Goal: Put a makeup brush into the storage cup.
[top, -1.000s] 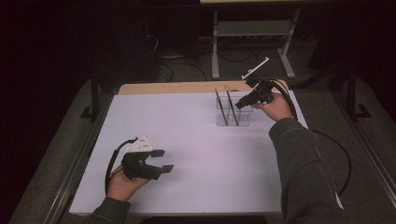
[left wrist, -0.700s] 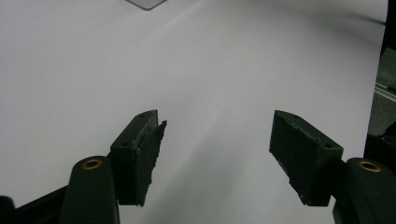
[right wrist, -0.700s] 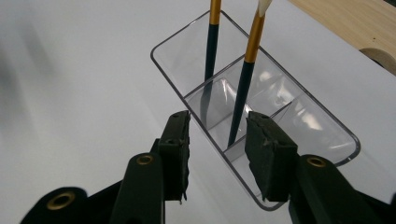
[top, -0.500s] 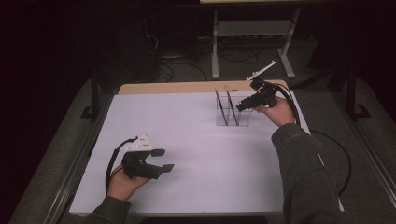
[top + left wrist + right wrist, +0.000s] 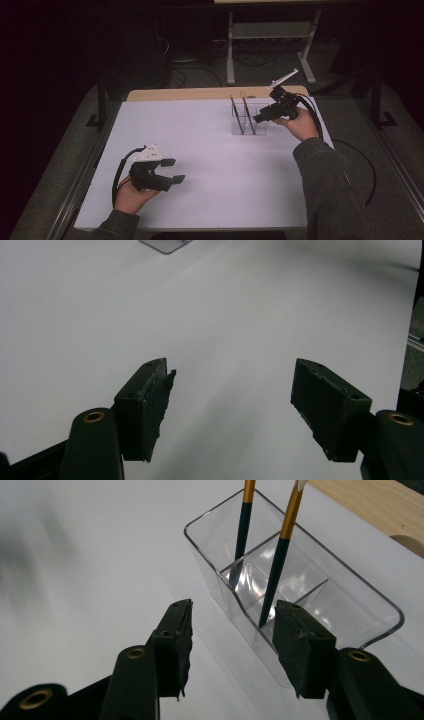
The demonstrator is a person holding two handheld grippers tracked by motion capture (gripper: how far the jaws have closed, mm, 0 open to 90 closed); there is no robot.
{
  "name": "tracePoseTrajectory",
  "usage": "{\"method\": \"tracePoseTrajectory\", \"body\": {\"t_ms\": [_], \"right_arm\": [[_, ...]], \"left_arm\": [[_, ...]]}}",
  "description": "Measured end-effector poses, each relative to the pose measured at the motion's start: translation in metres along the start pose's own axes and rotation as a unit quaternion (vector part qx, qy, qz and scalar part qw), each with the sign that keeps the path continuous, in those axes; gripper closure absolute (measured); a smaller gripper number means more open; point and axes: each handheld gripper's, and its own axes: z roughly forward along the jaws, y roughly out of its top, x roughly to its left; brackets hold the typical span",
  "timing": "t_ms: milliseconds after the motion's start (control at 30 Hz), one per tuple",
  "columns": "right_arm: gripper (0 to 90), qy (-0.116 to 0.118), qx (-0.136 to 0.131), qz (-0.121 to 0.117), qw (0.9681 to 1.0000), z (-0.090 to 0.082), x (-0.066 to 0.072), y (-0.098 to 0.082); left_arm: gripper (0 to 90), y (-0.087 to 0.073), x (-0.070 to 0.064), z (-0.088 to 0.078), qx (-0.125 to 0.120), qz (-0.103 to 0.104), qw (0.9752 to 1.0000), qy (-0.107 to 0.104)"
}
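Right hand-held gripper [image 5: 257, 119]: held in the person's right hand at the far right of the worktop. It points at the clear box.
Its jaws: they have just been opening. Now they stand apart with nothing between them. In the right gripper view [image 5: 230, 645] the jaws sit just in front of the clear box, and the pads press on nothing.
Clear box [image 5: 350, 600]: a see-through plastic holder with walls inside that split it into small parts. It stands upright on the white sheet, close to the far edge.
Two brushes: thin sticks with dark handles and gold bands. One brush [image 5: 242, 530] stands in the part at the end of the box. The other brush [image 5: 280, 555] leans in the part next to it. In the high view the brushes [image 5: 239, 112] stick up out of the clear box [image 5: 260, 131].
Left hand-held gripper [image 5: 175, 170]: held in the person's left hand near the front left of the worktop, well apart from the box. Its jaws are wide apart and hold nothing. In the left gripper view [image 5: 230, 395] there is just white sheet between the jaws.
Worktop [image 5: 200, 145]: covered by a big white sheet. A strip of light wood [image 5: 175, 94] shows along the far edge.
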Motion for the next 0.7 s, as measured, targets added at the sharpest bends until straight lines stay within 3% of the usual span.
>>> {"method": "tracePoseTrajectory", "body": {"t_ms": [700], "right_arm": [[39.6, 0.001, -0.02, 0.011, 0.9997, -0.004, 0.011, -0.026]], "left_arm": [[28.9, -0.003, 0.006, -0.002, 0.002, -0.009, 0.9999, 0.012]]}}
